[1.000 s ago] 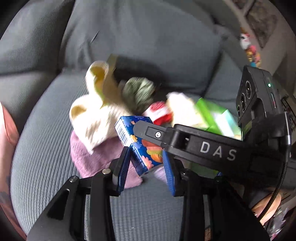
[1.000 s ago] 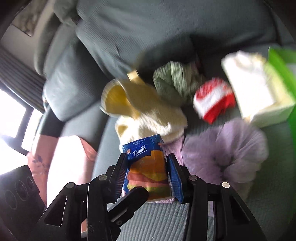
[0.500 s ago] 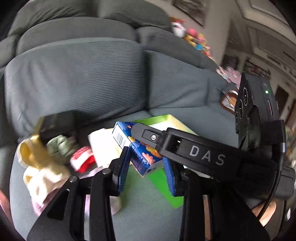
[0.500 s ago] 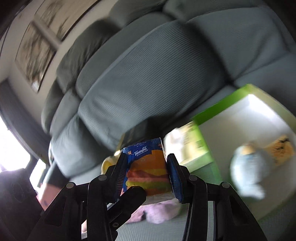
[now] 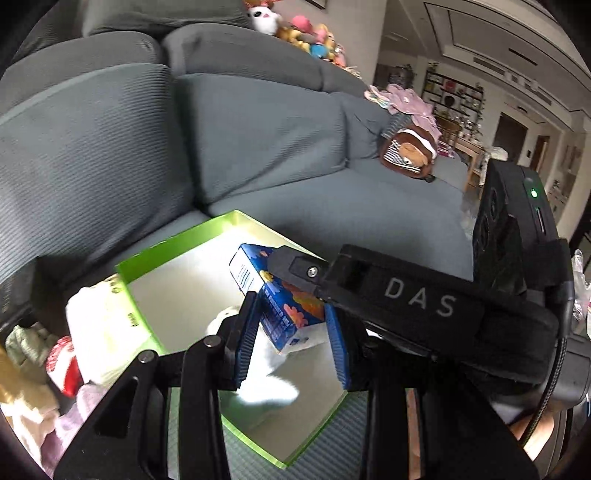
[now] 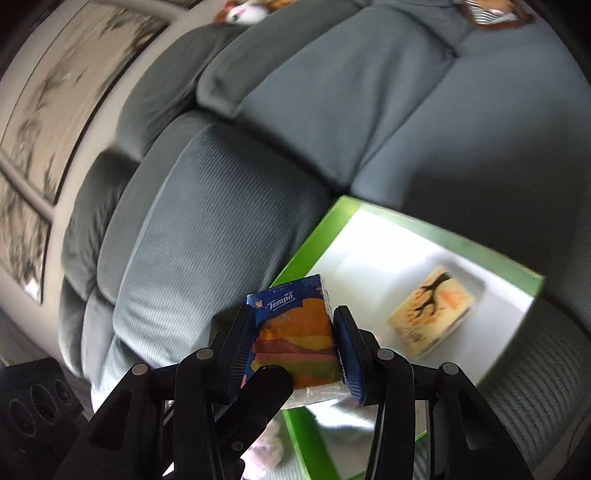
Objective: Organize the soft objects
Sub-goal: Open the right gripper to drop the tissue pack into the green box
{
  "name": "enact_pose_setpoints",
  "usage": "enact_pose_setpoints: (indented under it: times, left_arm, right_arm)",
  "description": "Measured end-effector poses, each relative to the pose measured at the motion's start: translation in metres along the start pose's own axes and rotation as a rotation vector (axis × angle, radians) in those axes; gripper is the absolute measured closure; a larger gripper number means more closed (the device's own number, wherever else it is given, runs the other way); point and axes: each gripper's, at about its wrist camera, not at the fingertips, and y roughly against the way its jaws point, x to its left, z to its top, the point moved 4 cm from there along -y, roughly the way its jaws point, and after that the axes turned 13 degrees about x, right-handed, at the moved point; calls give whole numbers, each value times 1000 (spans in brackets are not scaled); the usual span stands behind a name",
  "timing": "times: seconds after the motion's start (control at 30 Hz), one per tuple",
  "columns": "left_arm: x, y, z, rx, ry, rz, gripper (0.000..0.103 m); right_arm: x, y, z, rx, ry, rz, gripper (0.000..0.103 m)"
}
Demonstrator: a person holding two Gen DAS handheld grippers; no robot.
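Note:
A blue and orange Tempo tissue pack (image 6: 295, 321) is held in the air by both grippers at once. My right gripper (image 6: 295, 347) is shut on its two sides. In the left wrist view my left gripper (image 5: 291, 336) is shut on the same pack (image 5: 280, 306), and one finger of my right gripper (image 5: 303, 269) crosses over it. The pack hangs over the near left part of a green tray (image 5: 166, 254) with a white floor (image 6: 306, 243) on the grey sofa seat. A cream tissue pack with a tree print (image 6: 430, 314) and a white soft thing (image 5: 266, 384) lie in the tray.
Left of the tray lies a pile: a white tissue pack (image 5: 99, 325), a red and white item (image 5: 62, 369), green cloth (image 5: 22, 339), pale yellow cloth (image 5: 22, 406). A brown plush backpack (image 5: 406, 151) sits further right on the sofa. Plush toys (image 5: 303, 33) line the sofa back.
Both grippers carried the tissue pack to the right, away from the pile of soft things and over the green tray. Both stayed shut on the pack.

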Motion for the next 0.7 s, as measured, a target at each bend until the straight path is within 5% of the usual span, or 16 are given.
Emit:
enact_pose_setpoints:
  times: [0.33, 0.43, 0.47, 0.6, 0.7]
  left_arm:
    - [-1, -13, 3, 21, 61, -89, 70]
    - [2, 0, 0, 6, 75, -90, 66]
    - [4, 8, -1, -6, 80, -85, 62]
    - [19, 42, -11, -54, 108, -15, 31]
    - [40, 68, -22, -84, 157, 62, 18]
  right_arm:
    - [-21, 1, 10, -45, -87, -27, 56]
    - [-25, 7, 8, -66, -88, -49, 40]
    - [-20, 10, 8, -83, -71, -77, 32]
    - [-6, 19, 4, -111, -18, -115, 26]
    - [14, 21, -2, -103, 43, -132, 26]
